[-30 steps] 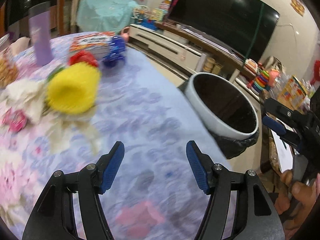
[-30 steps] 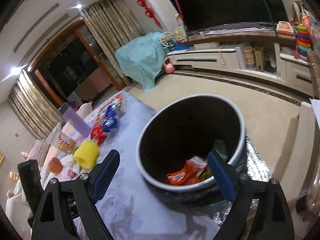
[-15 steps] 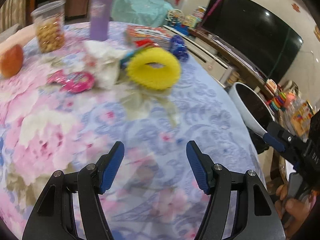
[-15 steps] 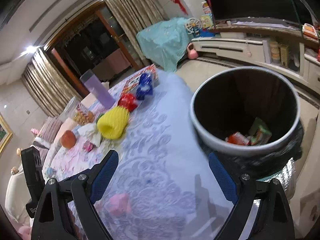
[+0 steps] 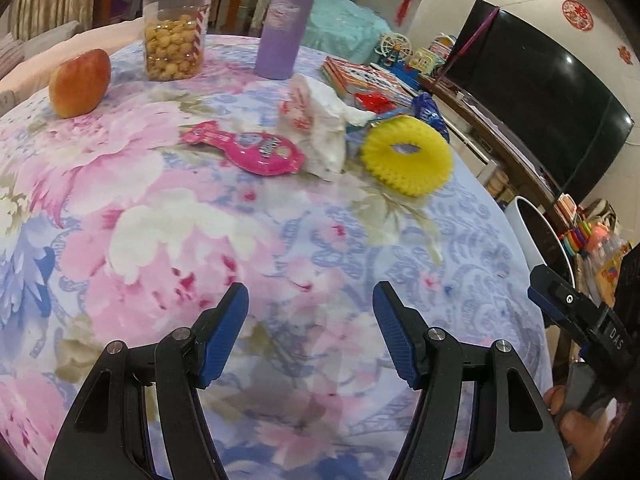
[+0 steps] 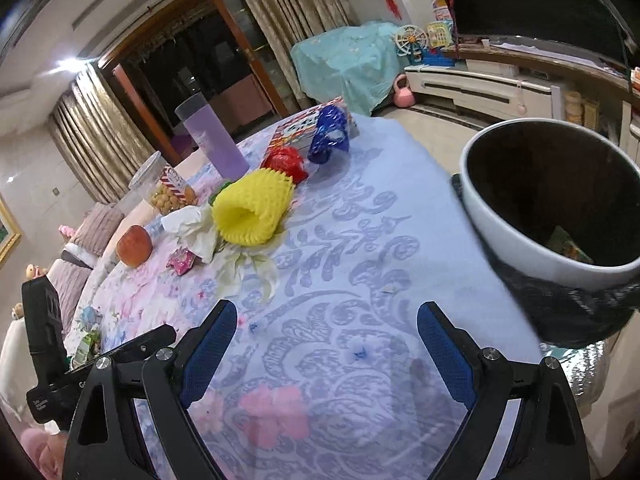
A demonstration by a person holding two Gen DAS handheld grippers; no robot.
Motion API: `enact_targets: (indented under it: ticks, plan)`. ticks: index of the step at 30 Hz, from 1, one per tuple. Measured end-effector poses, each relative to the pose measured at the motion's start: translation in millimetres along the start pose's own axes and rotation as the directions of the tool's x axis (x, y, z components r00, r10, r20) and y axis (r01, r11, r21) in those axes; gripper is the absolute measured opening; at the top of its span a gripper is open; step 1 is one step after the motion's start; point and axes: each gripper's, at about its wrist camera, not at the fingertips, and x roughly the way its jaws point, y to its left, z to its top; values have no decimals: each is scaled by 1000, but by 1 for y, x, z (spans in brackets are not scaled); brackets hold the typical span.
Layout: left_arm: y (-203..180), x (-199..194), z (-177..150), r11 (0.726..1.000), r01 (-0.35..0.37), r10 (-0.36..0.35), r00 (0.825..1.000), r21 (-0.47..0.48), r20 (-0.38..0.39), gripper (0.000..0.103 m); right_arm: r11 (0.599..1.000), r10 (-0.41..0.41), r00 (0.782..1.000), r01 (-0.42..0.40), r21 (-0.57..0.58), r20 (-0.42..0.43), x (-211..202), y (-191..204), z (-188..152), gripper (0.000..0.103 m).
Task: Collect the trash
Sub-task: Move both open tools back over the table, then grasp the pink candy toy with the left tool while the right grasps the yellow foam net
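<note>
- Trash lies in a loose cluster on the far half of the table [image 5: 168, 216], which wears a floral cloth in pink, white and blue.
- Yellow foam fruit net [image 5: 407, 155] lies on its side, open end toward the left wrist camera; just behind it a blue wrapper [image 5: 430, 114] and a red wrapper [image 5: 374, 101].
- Crumpled white tissue [image 5: 320, 128] sits touching the net's left side; a flat pink snack packet [image 5: 256, 152] lies just left of the tissue.
- Trash bin [image 6: 548, 208], white rim, black liner, stands beside the table edge on the right; some coloured packaging shows low inside it.
- Left hand-held gripper [image 5: 310, 334]: jaws spread wide, nothing between them, hovering over bare cloth well short of the cluster.
- Right hand-held gripper [image 6: 326, 354]: jaws spread wide, holding nothing, over the table's pale blue edge, bin to its right.
- Further back on the table: an apple [image 5: 80, 82], a clear plastic jar of round snacks [image 5: 176, 46], a purple tumbler [image 5: 282, 26], a flat printed box [image 5: 360, 78].
- Room beyond: black television [image 5: 552, 108] on a low cabinet; a teal cloth covering something behind the table [image 6: 346, 64].
</note>
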Motion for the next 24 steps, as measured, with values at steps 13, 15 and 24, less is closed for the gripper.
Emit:
enact_targets:
  ticks: [13, 15, 24]
  plan:
    - [16, 16, 21, 1000, -13, 14, 1000, 3, -4, 67, 998, 65, 997, -65, -17, -29, 37, 18, 10, 93]
    - [17, 21, 26, 1000, -20, 20, 1000, 15, -6, 68, 997, 72, 997, -72, -17, -34, 42, 20, 13, 93]
    - [40, 41, 59, 996, -6, 4, 1000, -91, -21, 71, 994, 107, 993, -108, -9, -51, 69, 28, 29, 93]
